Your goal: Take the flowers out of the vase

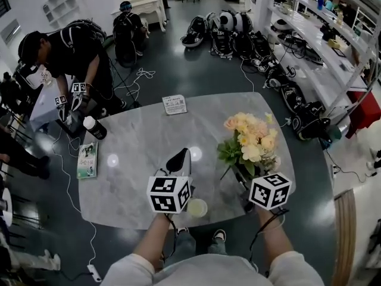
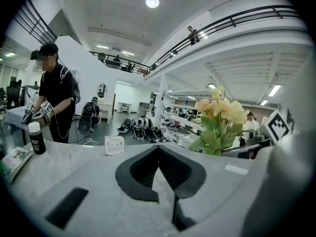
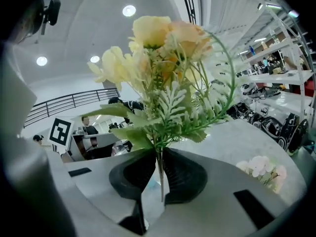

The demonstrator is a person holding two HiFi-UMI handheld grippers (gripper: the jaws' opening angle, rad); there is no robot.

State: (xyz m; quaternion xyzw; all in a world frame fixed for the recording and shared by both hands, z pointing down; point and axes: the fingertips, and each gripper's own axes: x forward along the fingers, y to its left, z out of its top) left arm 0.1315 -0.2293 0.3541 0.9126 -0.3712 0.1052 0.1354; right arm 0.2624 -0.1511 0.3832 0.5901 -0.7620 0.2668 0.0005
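A bunch of yellow and peach flowers with green leaves is held by its thin stem in my right gripper, which is shut on it above the grey marble table. In the right gripper view the stem stands between the jaws and the blooms fill the view. My left gripper is shut with nothing in it, to the left of the bunch; its own view shows the flowers at the right. A small pale round vessel, possibly the vase, stands between the two grippers near the front edge.
A pale pink-white flower sprig lies on the table right of the bunch. At the table's left are a black bottle with a white cap and a booklet; a white card lies at the far edge. A person stands beyond the left corner.
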